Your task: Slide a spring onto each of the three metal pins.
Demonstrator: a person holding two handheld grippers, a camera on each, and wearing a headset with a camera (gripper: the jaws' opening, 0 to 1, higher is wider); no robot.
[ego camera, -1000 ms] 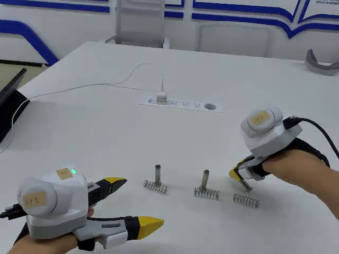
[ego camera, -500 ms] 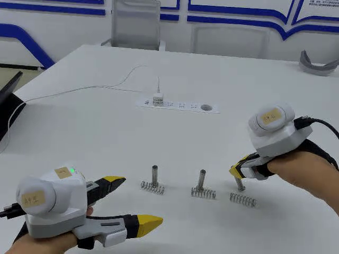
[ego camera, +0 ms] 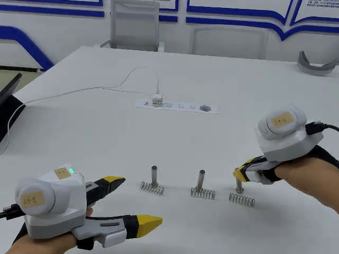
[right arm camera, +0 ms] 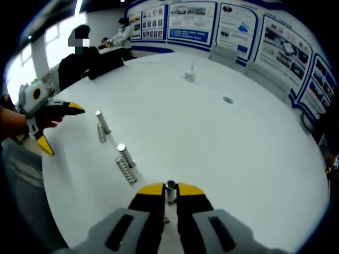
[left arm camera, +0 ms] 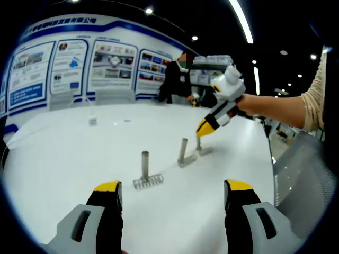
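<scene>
Pinching tool: the right tool (ego camera: 237,173) has its jaws pressed together on the top of the right pin (ego camera: 239,186). In the right gripper view the pin's head sits between the yellow tips.
Right pin: stands upright on the tabletop (ego camera: 79,127), directly under the right tool's tips.
Right spring (ego camera: 241,199): lies on its side on the tabletop at the foot of the right pin, just below the right tool, and is not on the pin.
Mid pin (ego camera: 201,179): stands upright, next along from the right tool, between the two tools.
Mid spring (ego camera: 203,193): lies flat at the mid pin's foot, not threaded on it.
Left pin (ego camera: 154,174): stands upright, farthest from the right tool and nearest the left tool, ahead of that tool's tips and apart from them.
Left spring (ego camera: 152,187): lies on its side against the left pin's base. In the left gripper view it is straight ahead of the left tool, nearer its left jaw.
Left tool (ego camera: 140,201): has its jaws spread wide, sits low over the tabletop and points toward the row of pins, touching none of them.
Power strip (ego camera: 177,105): lies well beyond both tools on the tabletop, with a white plug in it and a cable (ego camera: 95,89) trailing away.
</scene>
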